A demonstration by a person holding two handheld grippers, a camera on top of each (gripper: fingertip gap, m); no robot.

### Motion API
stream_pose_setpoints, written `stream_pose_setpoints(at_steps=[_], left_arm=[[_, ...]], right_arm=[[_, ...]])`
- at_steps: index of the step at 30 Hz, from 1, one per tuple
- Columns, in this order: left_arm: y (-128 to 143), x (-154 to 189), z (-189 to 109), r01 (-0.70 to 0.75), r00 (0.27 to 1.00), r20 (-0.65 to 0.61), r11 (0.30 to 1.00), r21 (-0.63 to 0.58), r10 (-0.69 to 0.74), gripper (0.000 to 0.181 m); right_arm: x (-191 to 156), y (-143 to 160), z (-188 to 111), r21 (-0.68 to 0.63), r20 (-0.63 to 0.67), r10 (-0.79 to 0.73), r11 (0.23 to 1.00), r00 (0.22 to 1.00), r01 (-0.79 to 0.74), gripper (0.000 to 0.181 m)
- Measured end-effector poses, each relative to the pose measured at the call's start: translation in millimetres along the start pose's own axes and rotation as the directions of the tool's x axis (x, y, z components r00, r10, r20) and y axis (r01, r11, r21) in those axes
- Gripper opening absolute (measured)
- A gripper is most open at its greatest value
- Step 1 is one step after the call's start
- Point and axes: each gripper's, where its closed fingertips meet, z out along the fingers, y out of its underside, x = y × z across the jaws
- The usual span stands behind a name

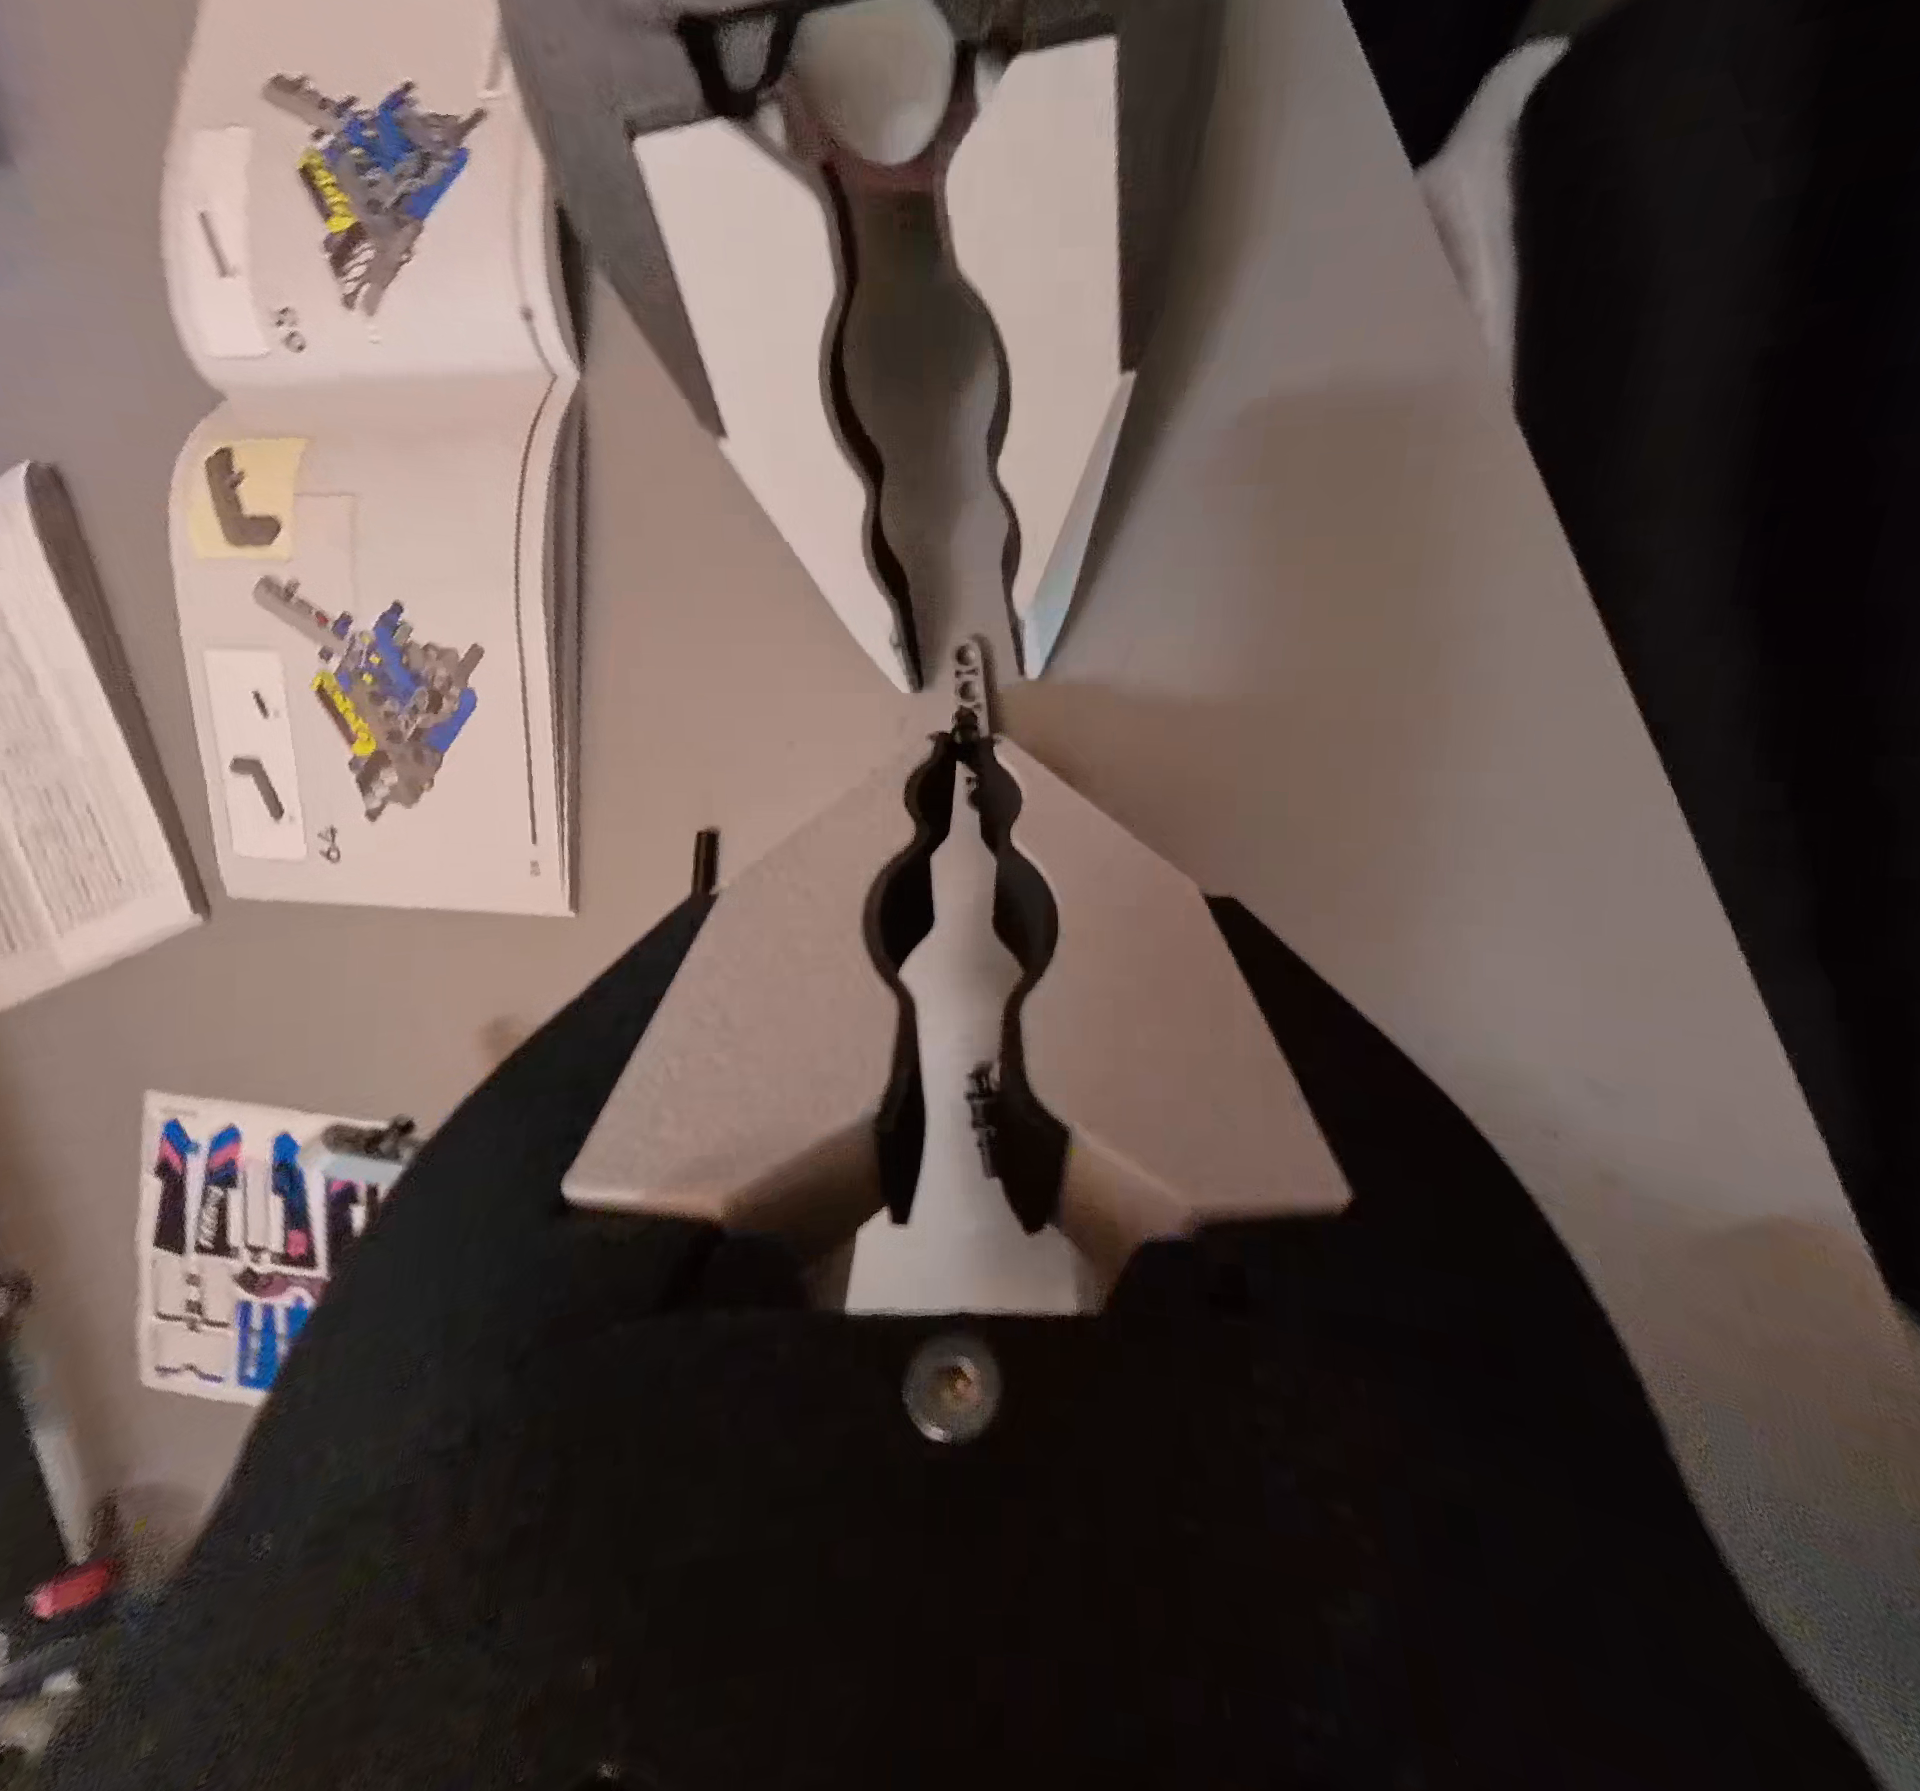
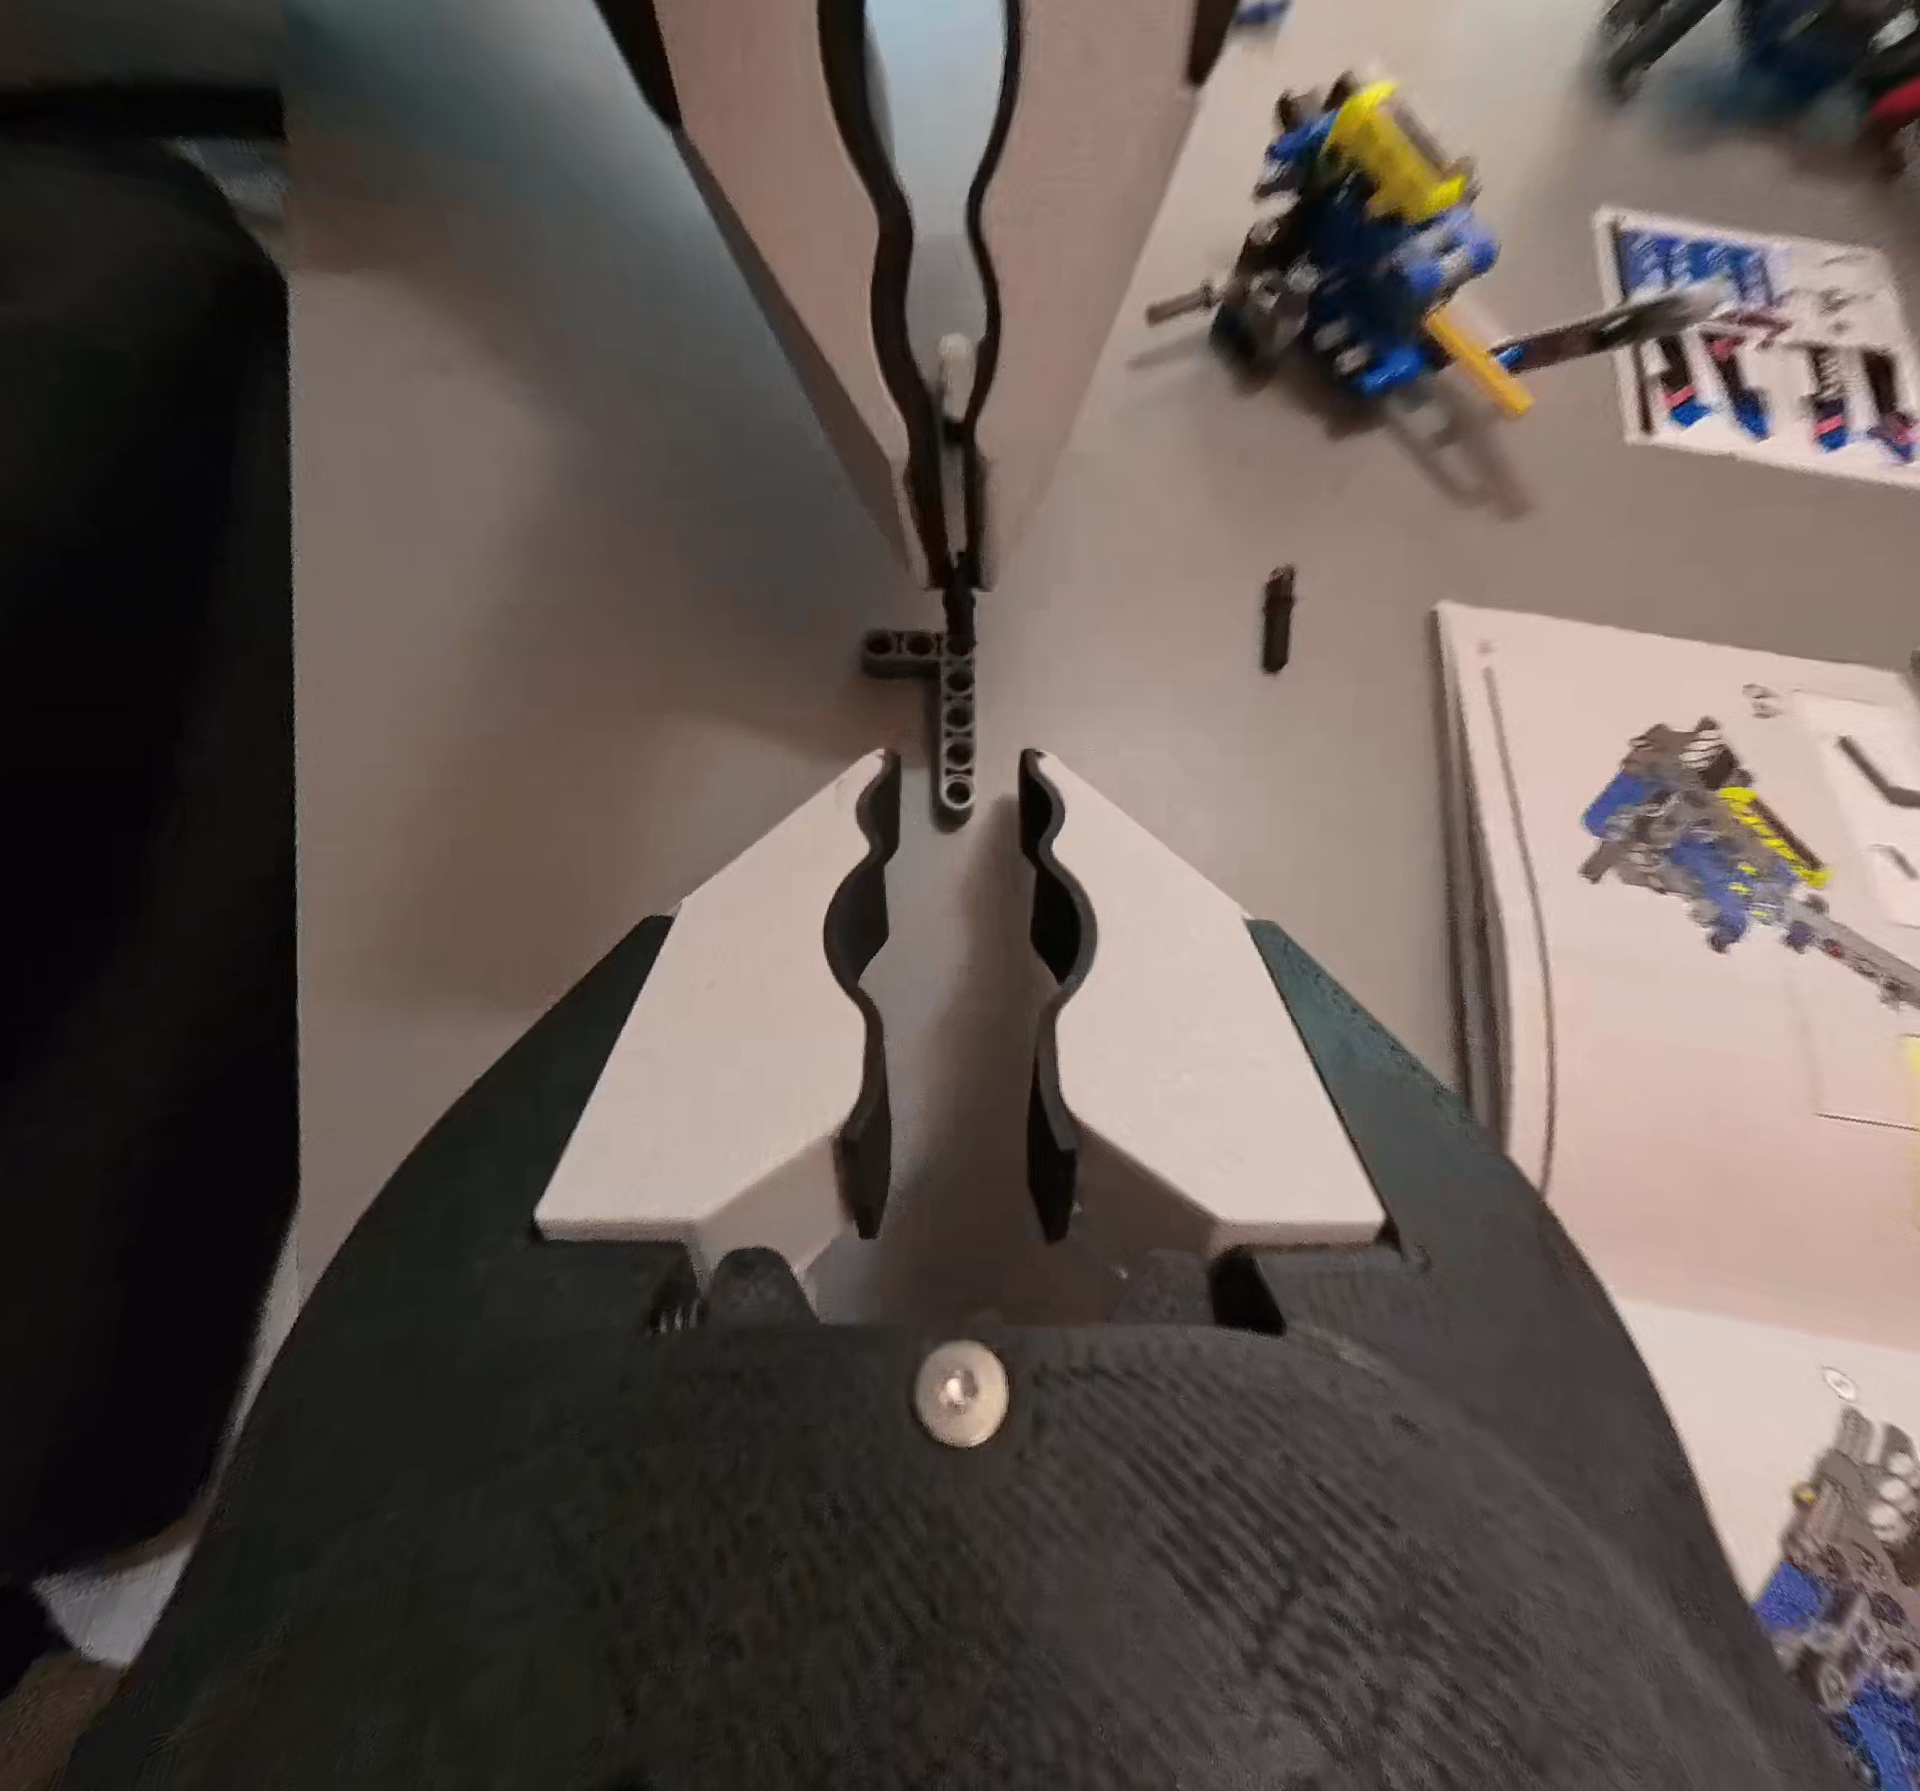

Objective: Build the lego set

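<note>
A grey L-shaped beam [image 2: 956, 723] with a row of holes hangs above the table between the two grippers. My left gripper [image 1: 961, 749] is shut on one end of it; in the right wrist view it comes in from the top [image 2: 961, 578]. My right gripper [image 2: 956, 759] is open, and the beam's free end sits just between its fingertips without touching them. In the left wrist view the beam [image 1: 974, 687] shows end-on, with the right gripper [image 1: 968, 676] facing mine from above. The partly built blue and yellow model [image 2: 1351, 266] stands on the table to the right.
An open instruction booklet [image 1: 384, 494] [image 2: 1662, 910] lies beside the work spot. A loose black pin [image 2: 1278, 619] lies between it and the grippers. A sticker sheet [image 2: 1766, 339] lies past the model. A second booklet [image 1: 73, 723] is at the far left. A dark-clothed person is at the table edge [image 1: 1455, 391]. Only a small space, under 4 cm, lies between the two pairs of fingers. Left tips and right tips are each some 7 cm from the loose black pin [image 2: 1278, 619]. Seen from the left wrist view [image 1: 702, 863] as well.
</note>
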Motion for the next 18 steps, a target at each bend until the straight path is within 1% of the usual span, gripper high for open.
stream_pose_setpoints(at_steps=[2, 5, 11, 14, 18], left_arm=[[1, 0, 4, -0.054, 0.998, -0.025, 0.998, -0.045, 0.053, 0.001], [6, -3, 10, -0.12, 0.992, -0.059, 0.986, -0.112, 0.114, 0.001], [12, -3, 16, -0.215, 0.974, -0.117, 0.96, -0.18, 0.196, 0.001], [12, -2, 17, -0.252, 0.964, -0.142, 0.948, -0.196, 0.227, 0.001], [12, -1, 18, -0.329, 0.941, -0.167, 0.914, -0.238, 0.295, 0.001]], right_arm=[[0, 5, 6, -0.048, -0.007, -0.007, 0.999, 1.0, 0.006, 0.019], [2, 5, 8, -0.051, -0.01, 0.003, 0.999, 1.0, -0.003, 0.006], [2, 5, 8, -0.052, 0.021, 0.041, 0.998, 0.999, -0.04, 0.006], [2, 5, 8, -0.052, 0.027, 0.048, 0.998, 0.998, -0.047, 0.006], [2, 5, 9, -0.052, 0.038, 0.061, 0.997, 0.997, -0.059, 0.007]])
